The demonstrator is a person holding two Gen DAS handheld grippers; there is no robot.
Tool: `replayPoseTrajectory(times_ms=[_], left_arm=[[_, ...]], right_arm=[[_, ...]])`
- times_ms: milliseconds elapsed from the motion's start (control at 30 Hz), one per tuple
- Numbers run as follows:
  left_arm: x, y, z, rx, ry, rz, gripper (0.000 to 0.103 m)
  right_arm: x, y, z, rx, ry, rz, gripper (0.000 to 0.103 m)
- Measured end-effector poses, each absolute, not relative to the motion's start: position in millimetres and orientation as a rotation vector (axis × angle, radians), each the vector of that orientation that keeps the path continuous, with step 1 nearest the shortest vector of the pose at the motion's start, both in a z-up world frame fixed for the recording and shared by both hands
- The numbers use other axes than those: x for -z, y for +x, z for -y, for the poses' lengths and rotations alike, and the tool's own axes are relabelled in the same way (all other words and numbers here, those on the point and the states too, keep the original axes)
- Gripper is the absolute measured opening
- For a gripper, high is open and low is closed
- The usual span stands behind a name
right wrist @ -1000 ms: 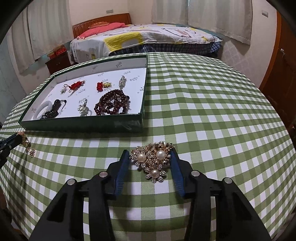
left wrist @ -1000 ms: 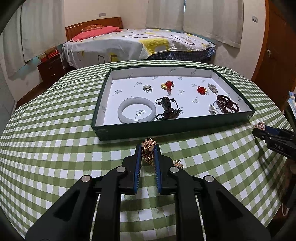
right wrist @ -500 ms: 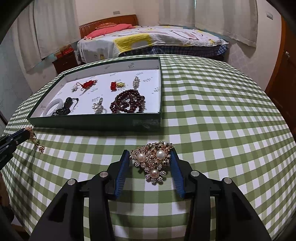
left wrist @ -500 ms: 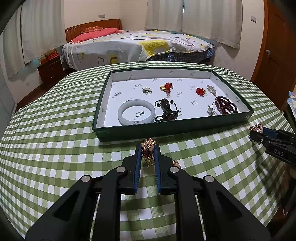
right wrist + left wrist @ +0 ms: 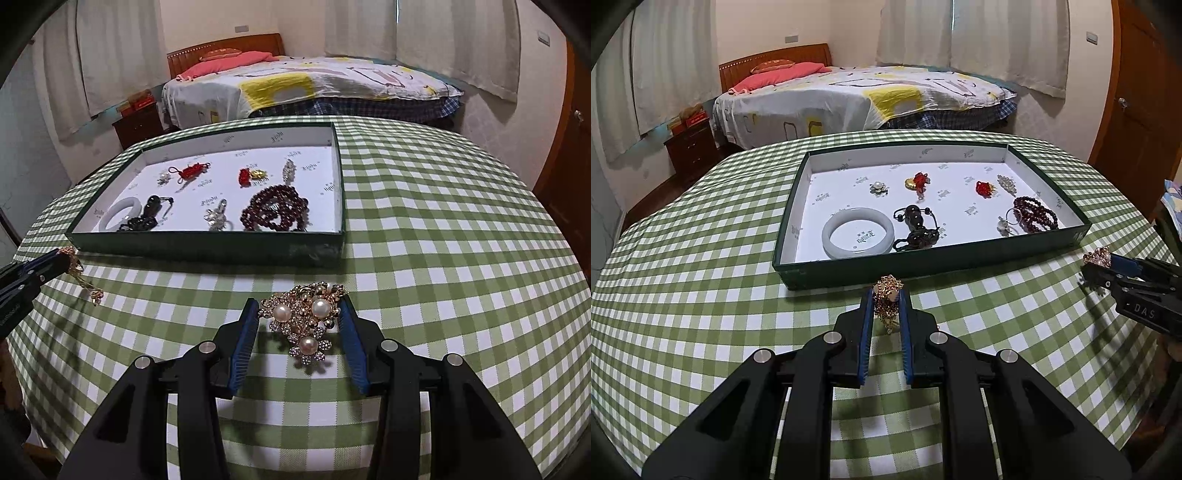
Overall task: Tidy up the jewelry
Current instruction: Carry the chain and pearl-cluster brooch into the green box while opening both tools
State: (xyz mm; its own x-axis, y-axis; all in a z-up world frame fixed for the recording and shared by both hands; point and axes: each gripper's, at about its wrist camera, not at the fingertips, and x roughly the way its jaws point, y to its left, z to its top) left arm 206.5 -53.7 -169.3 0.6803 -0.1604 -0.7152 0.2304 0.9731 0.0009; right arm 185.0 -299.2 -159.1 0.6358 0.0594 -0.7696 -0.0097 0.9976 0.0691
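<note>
My left gripper [image 5: 886, 295] is shut on a gold chain ornament [image 5: 886, 300] held above the checked cloth, just short of the green tray's near wall [image 5: 923, 264]; its loose end dangles in the right wrist view [image 5: 86, 286]. My right gripper [image 5: 300, 306] is shut on a gold brooch with three pearls [image 5: 304, 319], in front of the tray's near right corner [image 5: 321, 253]. The white-lined tray holds a jade bangle [image 5: 857, 237], dark beads on a cord [image 5: 916, 227], a dark red bead bracelet [image 5: 1036, 218], red charms and small brooches.
The round table wears a green and white checked cloth [image 5: 683, 295]. A bed [image 5: 857, 96] stands beyond it, with a nightstand [image 5: 689, 147] at left and a wooden door [image 5: 1141, 92] at right. Free cloth lies right of the tray in the right wrist view.
Both views have pulled back and risen slightly from the table, so the tray looks smaller and further off. Both grippers keep their hold on the ornaments.
</note>
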Motion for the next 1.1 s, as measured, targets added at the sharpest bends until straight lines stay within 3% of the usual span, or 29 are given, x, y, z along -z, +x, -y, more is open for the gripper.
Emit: replayPoseTrajectory(times_ms=[1100], left_arm=[[98.3, 191.8, 57.0, 0.252, 0.062, -0.619, 0.014]], right_arm=[[97.5, 177.2, 277.4, -0.109, 0.053, -0.738, 0.044]])
